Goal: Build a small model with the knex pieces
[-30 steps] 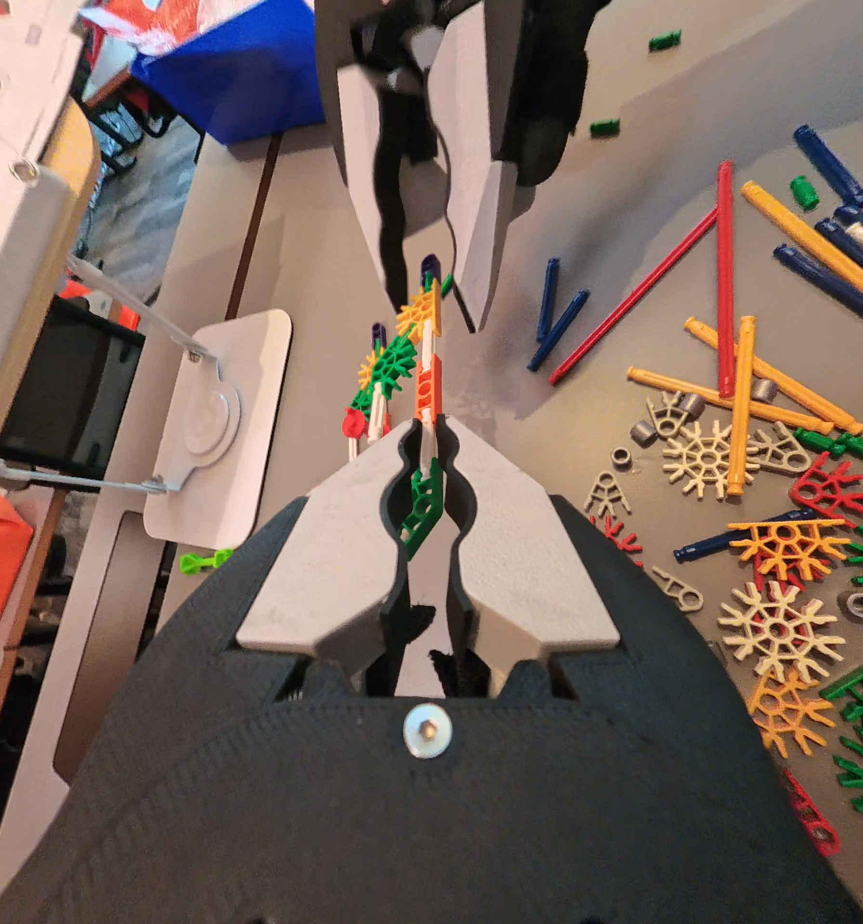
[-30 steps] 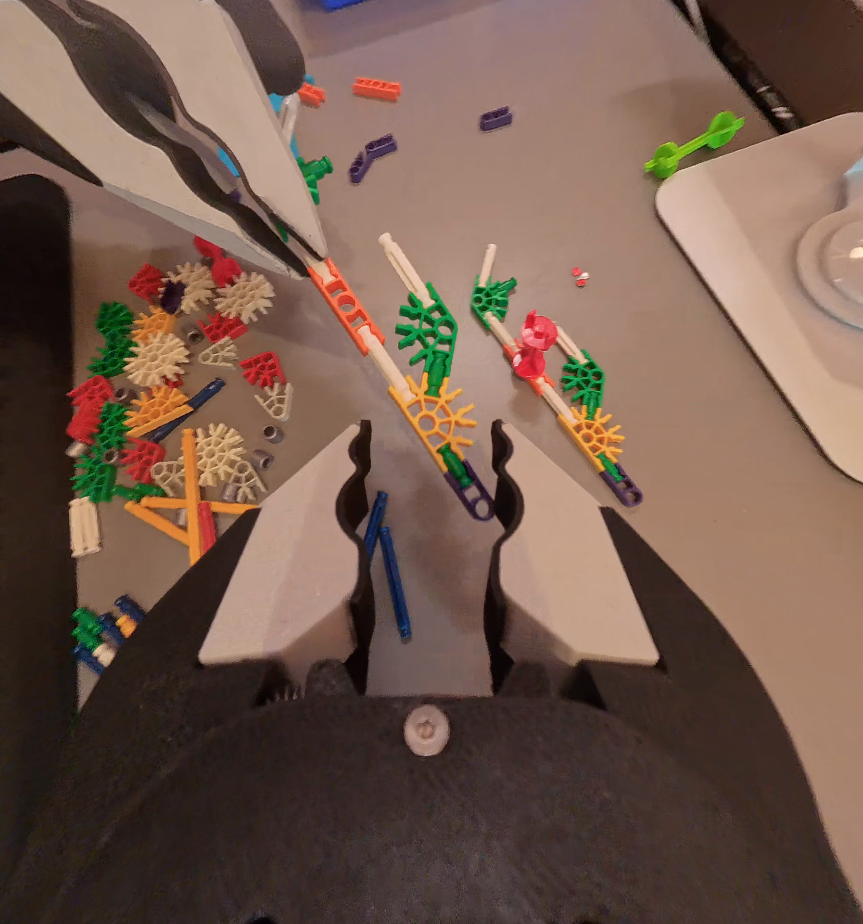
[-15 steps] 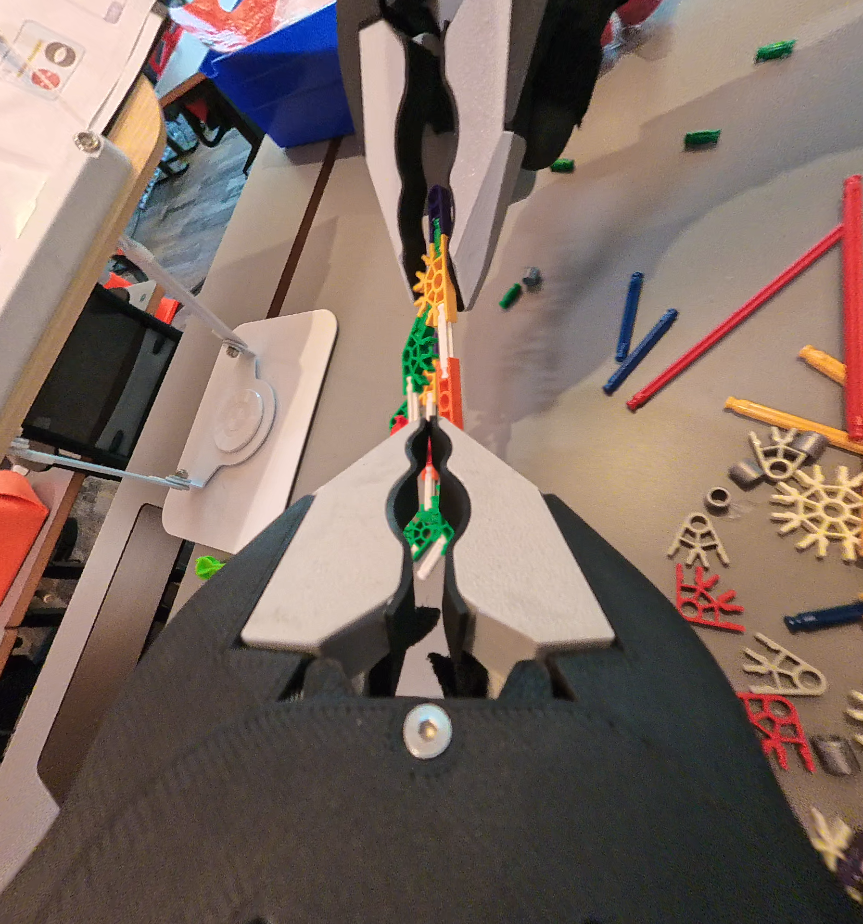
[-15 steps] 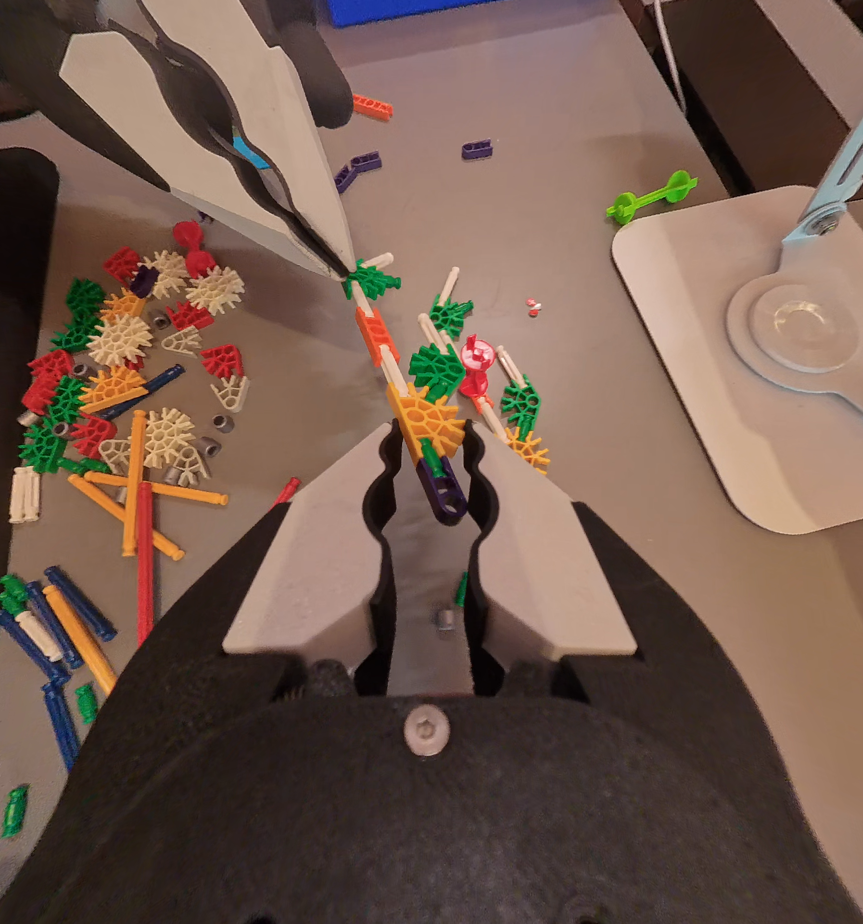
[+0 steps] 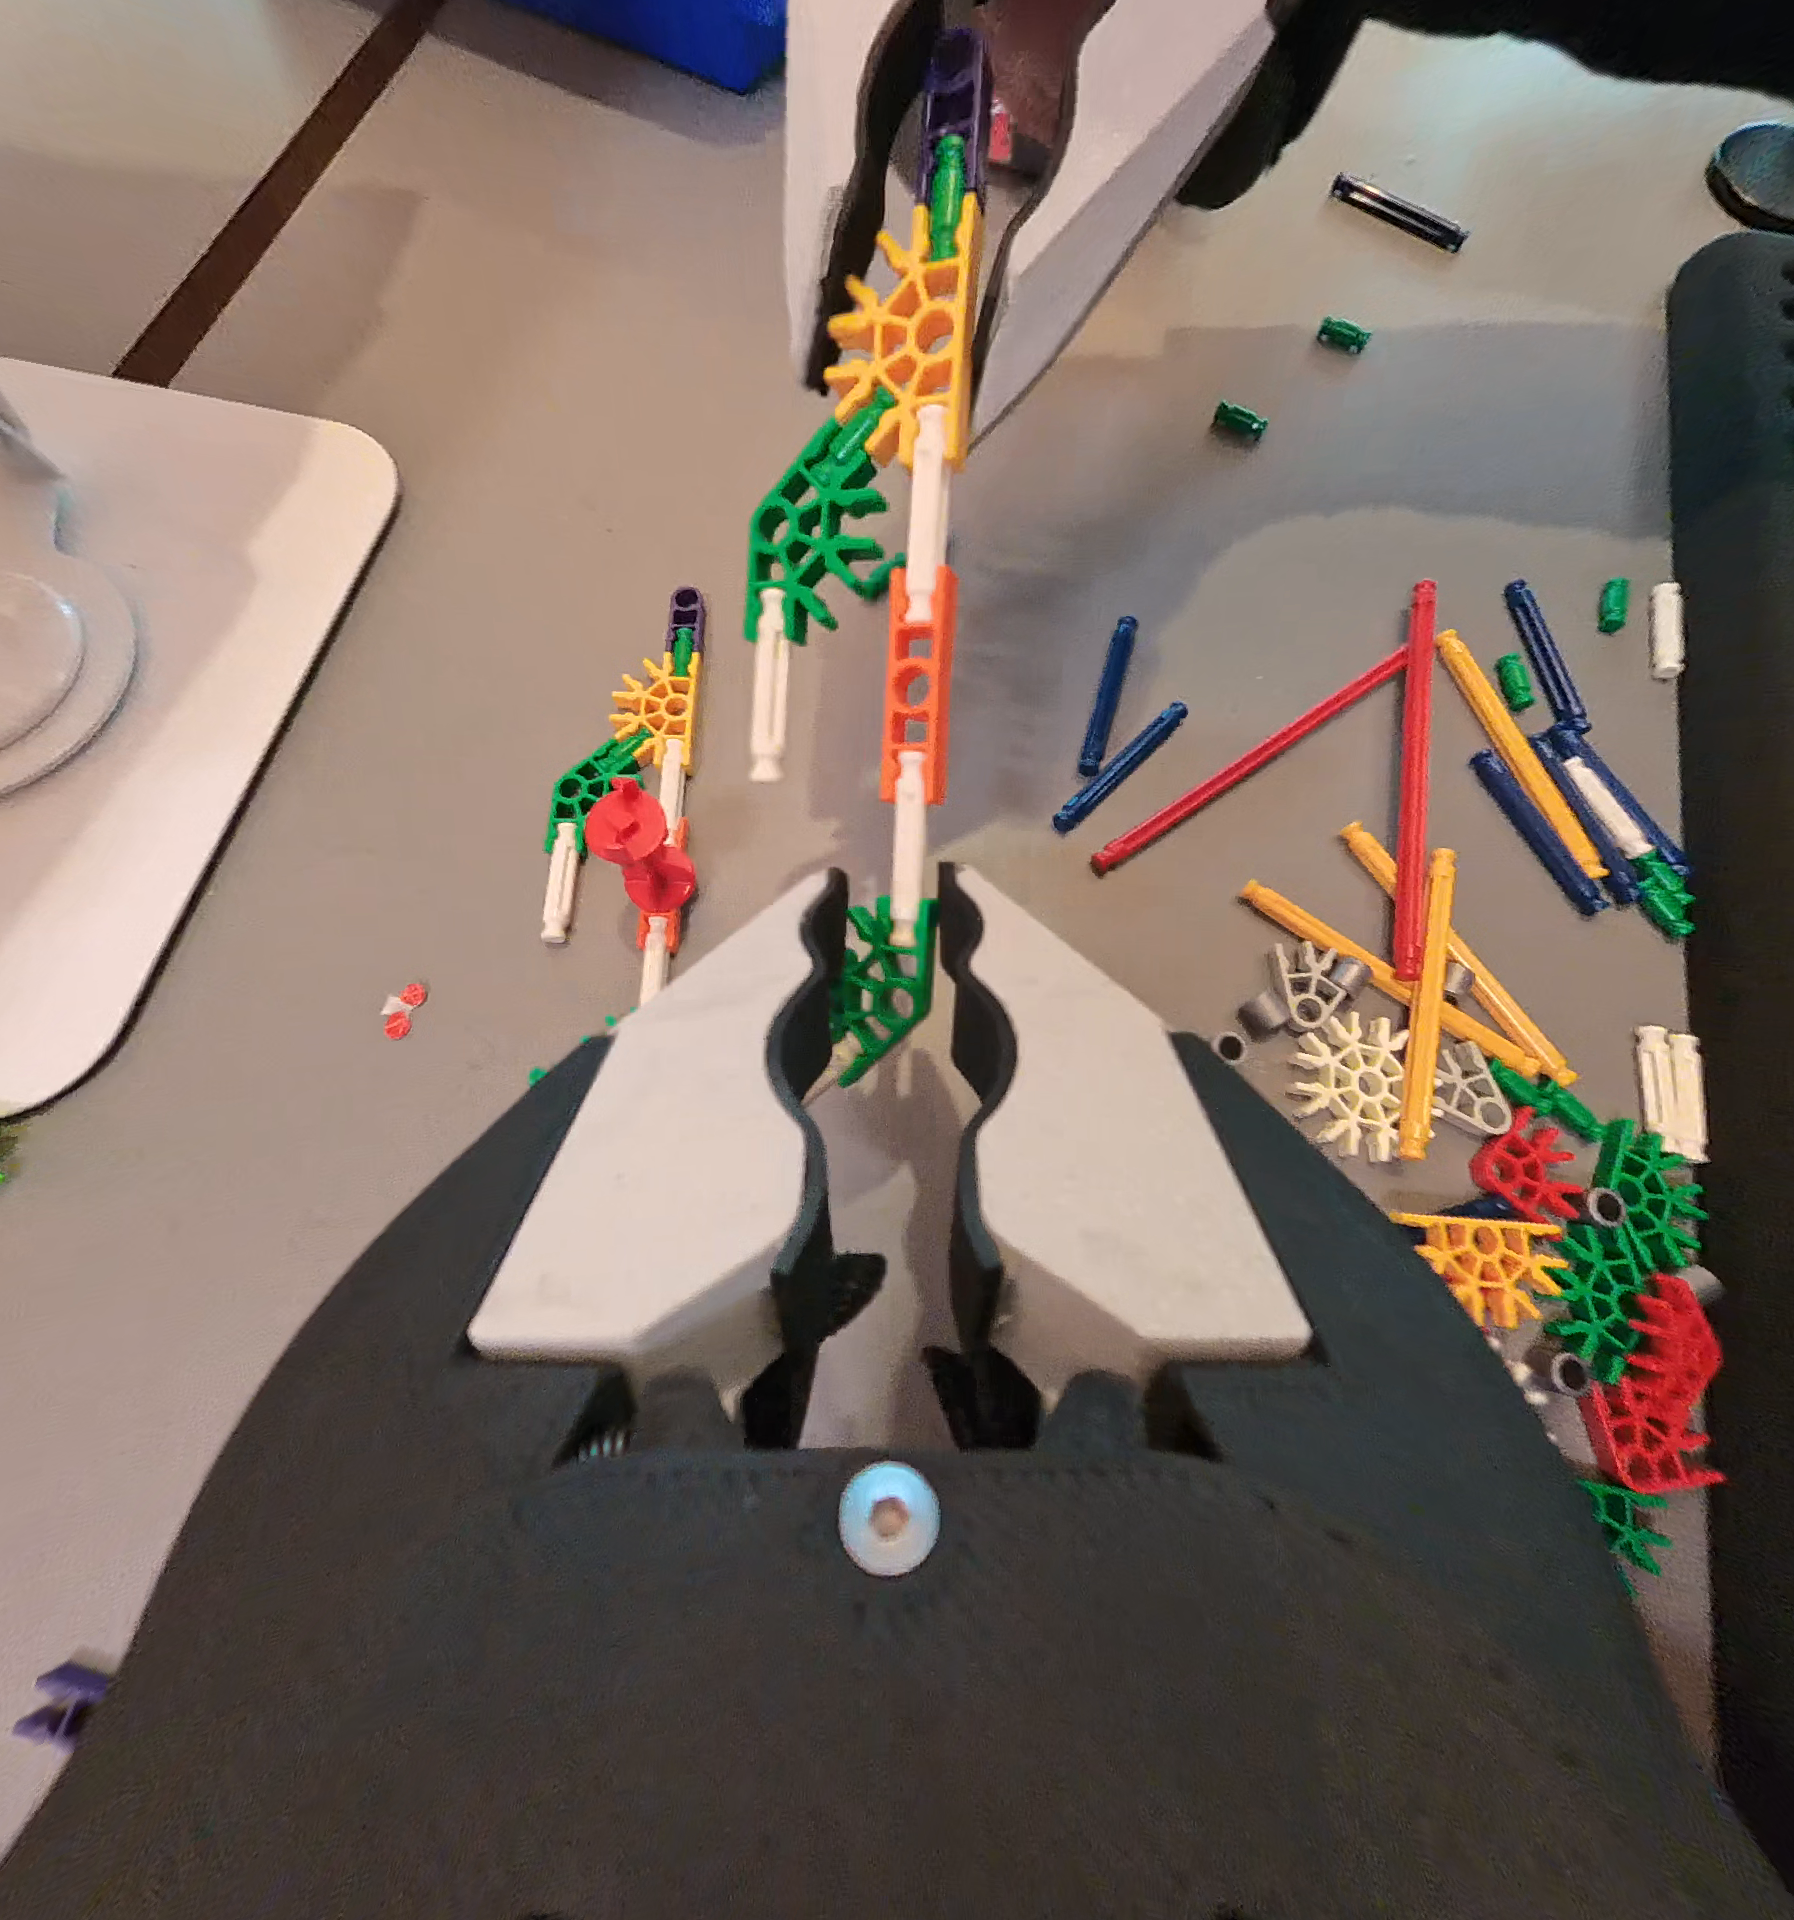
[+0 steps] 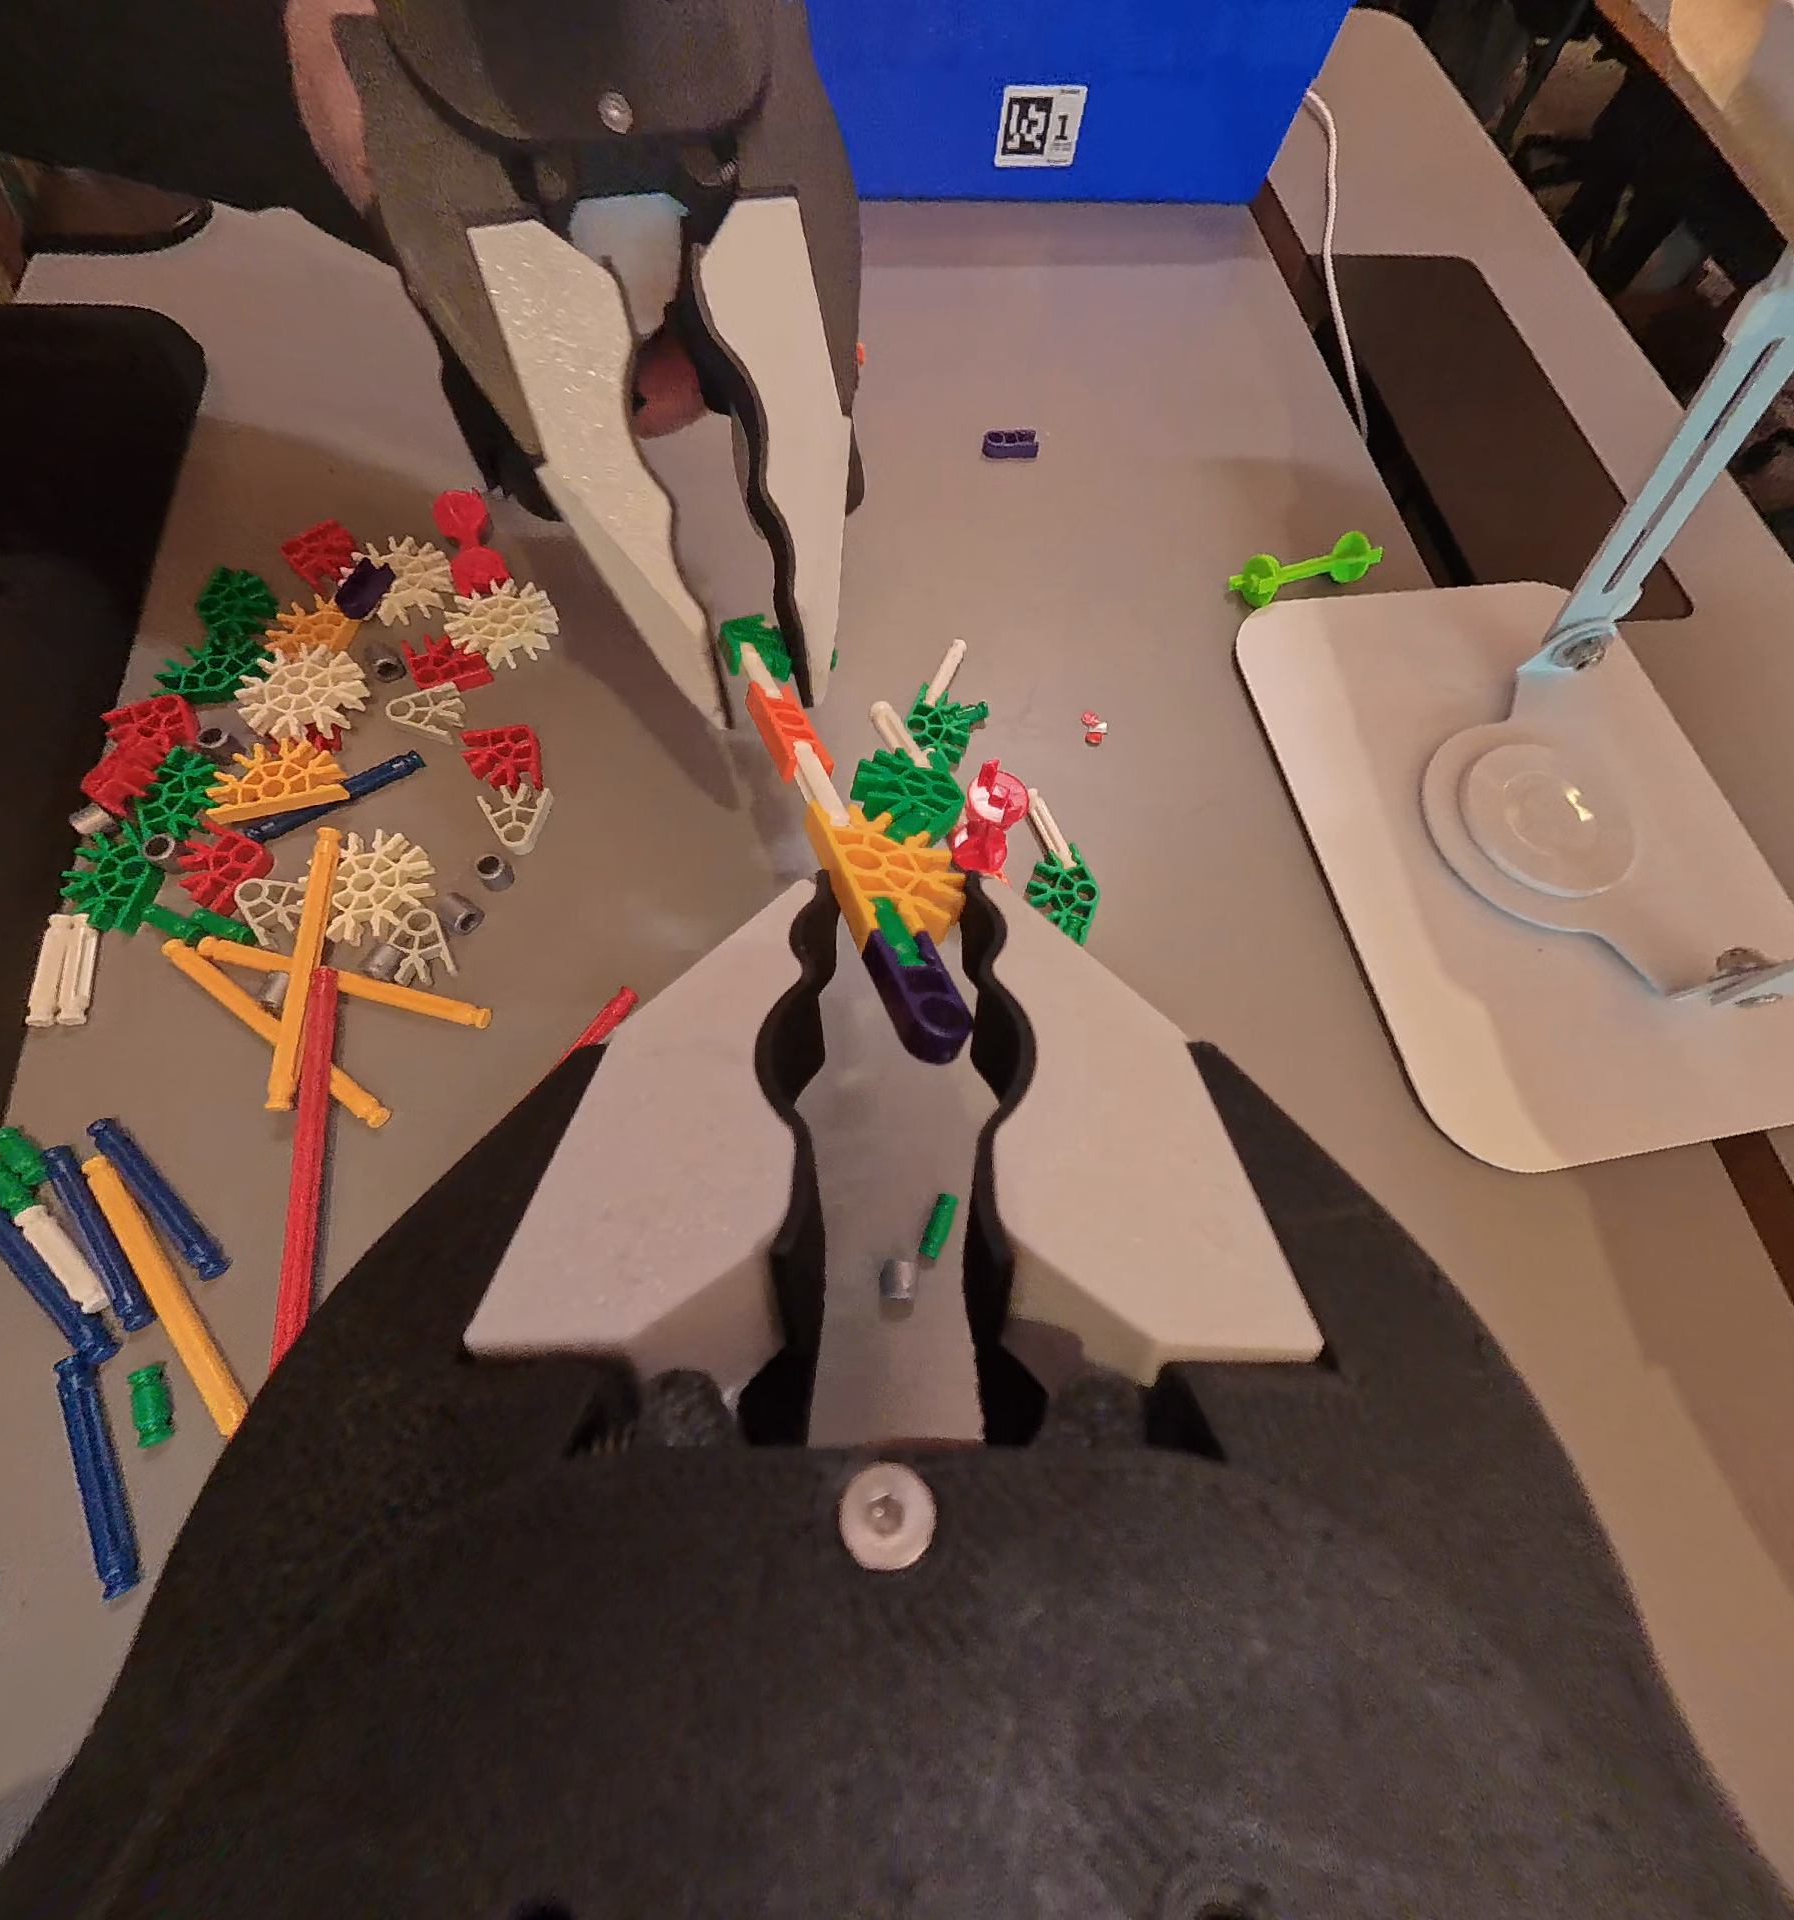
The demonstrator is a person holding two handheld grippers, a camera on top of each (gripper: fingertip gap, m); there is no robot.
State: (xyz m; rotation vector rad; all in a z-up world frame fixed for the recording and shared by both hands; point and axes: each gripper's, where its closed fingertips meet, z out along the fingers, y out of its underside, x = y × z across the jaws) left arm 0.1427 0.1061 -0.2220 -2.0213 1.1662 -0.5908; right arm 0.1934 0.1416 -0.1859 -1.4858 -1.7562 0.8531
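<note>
The left gripper (image 5: 888, 914) pinched the green fan connector (image 5: 880, 992) at one end of a rod-and-connector chain (image 5: 914, 675), while the right gripper (image 6: 888, 914) closed on the yellow connector (image 6: 888, 868) near its purple tip (image 6: 919, 997). Held at both ends, the chain hung level above the grey table (image 5: 457, 1091), apparently steadied for joining. A second, similar chain (image 5: 644, 769) lay just beside it. The blue bin (image 6: 1069, 94) stood behind; its contents were hidden.

White printed marker tag (image 6: 1040, 125) on blue box (image 6: 1132, 94).
</note>
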